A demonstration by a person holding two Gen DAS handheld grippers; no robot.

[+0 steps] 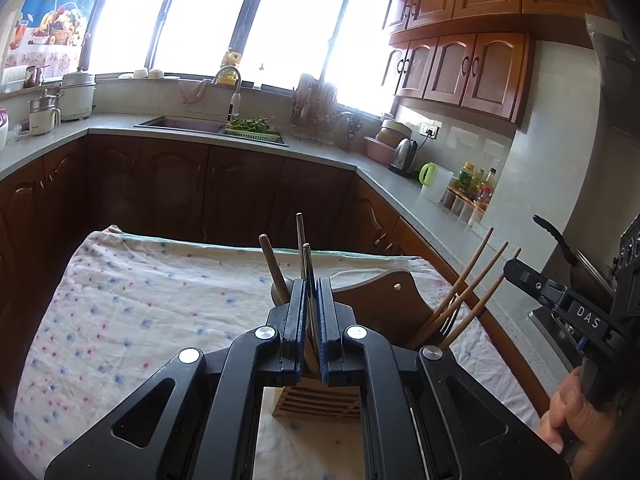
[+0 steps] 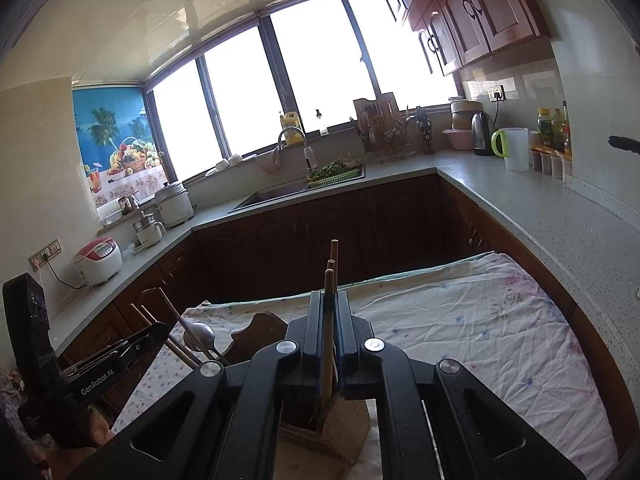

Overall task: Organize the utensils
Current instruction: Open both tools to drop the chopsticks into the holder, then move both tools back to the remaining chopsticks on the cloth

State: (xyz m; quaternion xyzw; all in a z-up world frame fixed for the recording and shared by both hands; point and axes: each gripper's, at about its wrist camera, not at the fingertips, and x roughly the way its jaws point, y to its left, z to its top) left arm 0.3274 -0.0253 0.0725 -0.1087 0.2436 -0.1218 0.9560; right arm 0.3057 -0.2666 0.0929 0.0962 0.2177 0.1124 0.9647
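Observation:
A wooden utensil holder stands on the flowered cloth, right under both grippers; it also shows in the right wrist view. My left gripper is shut on thin metal chopsticks that stand upright into the holder. A wooden-handled spoon leans just left of them. My right gripper is shut on wooden chopsticks that reach down into the holder. From the left wrist view the same wooden chopsticks fan up to the right beside the right gripper's body.
The holder's shaped wooden back panel rises behind it. The cloth-covered table has dark cabinets beyond its far edge. A grey counter with a jug, kettle and bottles runs along the right. A sink lies under the window.

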